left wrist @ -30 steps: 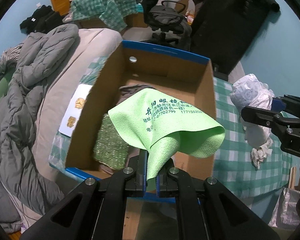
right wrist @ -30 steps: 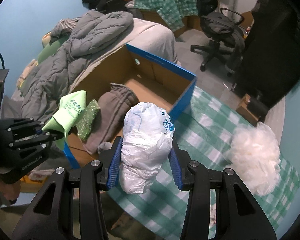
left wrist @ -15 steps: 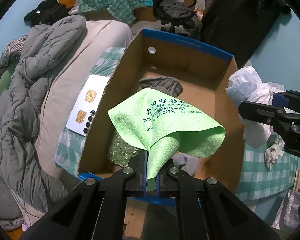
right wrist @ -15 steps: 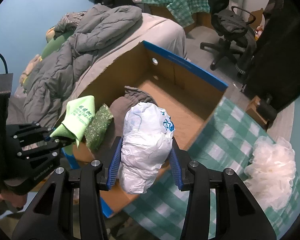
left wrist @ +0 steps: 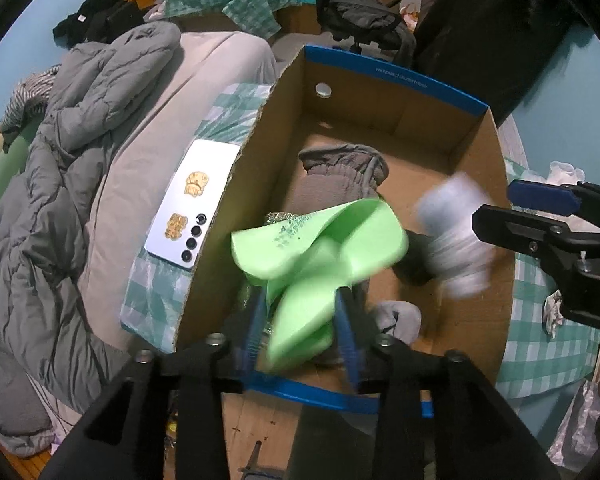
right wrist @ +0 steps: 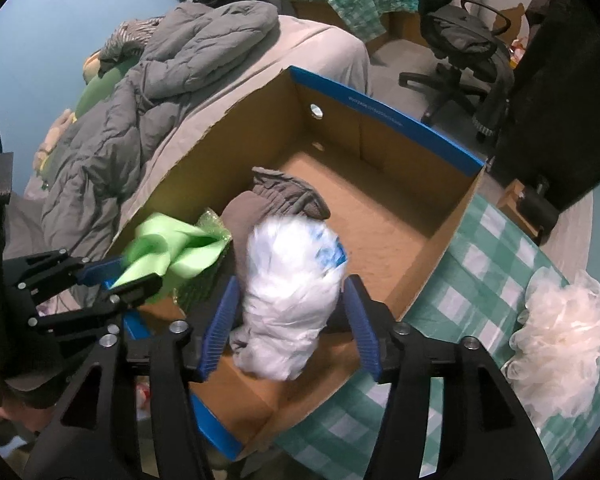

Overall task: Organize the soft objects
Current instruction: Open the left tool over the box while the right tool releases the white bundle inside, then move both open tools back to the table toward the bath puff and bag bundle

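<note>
Nearest to me, my left gripper (left wrist: pixel 302 330) has its blue-padded fingers spread wide, and the light green microfibre cloth (left wrist: pixel 320 256) sits loose between them, blurred, so I judge it is dropping free rather than being gripped. My right gripper (right wrist: pixel 294 320) is likewise spread apart: the crumpled white plastic bag (right wrist: pixel 290 296) hangs in the gap between the pads, smeared by motion, and I cannot tell whether either pad touches it. Both items are above the near end of the open brown cardboard box with blue rim (right wrist: pixel 384 106).

Inside the box, just beyond the cloth, lies a glittery green sponge-like pad (right wrist: pixel 212 224), and next to it a rolled grey-brown knit garment (left wrist: pixel 340 180) resting on the floor of the box. The far half of the box floor is bare.

Outside, on the green-and-white checked cover (right wrist: pixel 480 248) to the right, a fluffy white mesh bath pouf (right wrist: pixel 560 336) waits, well apart from the box. A white phone with gold stickers (left wrist: pixel 190 208) lies just beside the box's left wall, with a grey quilted duvet (left wrist: pixel 80 140) beyond it.

My reading: two things are stowed, two are going in now, and the pouf at least is left to collect.
</note>
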A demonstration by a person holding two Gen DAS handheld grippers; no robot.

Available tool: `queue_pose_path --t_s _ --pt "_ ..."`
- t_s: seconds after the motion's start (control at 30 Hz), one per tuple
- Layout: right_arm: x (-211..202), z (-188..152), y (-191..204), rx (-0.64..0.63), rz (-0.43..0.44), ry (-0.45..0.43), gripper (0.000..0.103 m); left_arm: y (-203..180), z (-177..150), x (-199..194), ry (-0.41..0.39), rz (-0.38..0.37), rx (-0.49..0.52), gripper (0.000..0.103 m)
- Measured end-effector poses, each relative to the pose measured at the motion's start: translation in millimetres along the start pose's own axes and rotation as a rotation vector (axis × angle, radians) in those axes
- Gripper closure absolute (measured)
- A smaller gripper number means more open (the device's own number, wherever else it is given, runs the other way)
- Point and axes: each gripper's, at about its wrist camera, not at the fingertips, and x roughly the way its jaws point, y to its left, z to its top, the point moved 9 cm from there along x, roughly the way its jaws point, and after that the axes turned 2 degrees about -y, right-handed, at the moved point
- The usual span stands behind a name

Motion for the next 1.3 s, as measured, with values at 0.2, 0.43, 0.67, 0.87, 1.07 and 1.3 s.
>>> queue_pose_path --t_s 0.2,0.43,0.67,0.87,1.07,1.3 --pt "-10.8 -1.9 -10.4 0.009 -0.023 -0.019 0.028 -3.0 1.9 -2.3 0.006 0.003 0.012 0.064" --pt "-25.7 -11.0 -26.7 0.033 -0.044 -0.028 0.027 -16.1 8.0 -18.2 -0.033 -0.002 0.025 0.048" --pt "-41.6 -24.0 -45.4 0.060 -0.065 -0.036 0.027 -41.4 10.1 -28.8 -0.045 -0.023 0.054 0.048" --pt "-56.8 -37.6 -64.6 0.089 -0.087 -0.044 0.026 -62.1 9.4 -32.2 -0.041 -0.028 0.094 0.047" --pt "-71.1 -51.6 -87.0 0.120 -0.113 -0.049 0.026 -81.5 8.5 -31.5 -0.031 -0.038 0.134 0.047" --pt "-86.0 -72.7 -113.7 0.164 -0.148 -0.046 0.026 -105.7 8.4 -30.9 -0.024 -0.053 0.185 0.047"
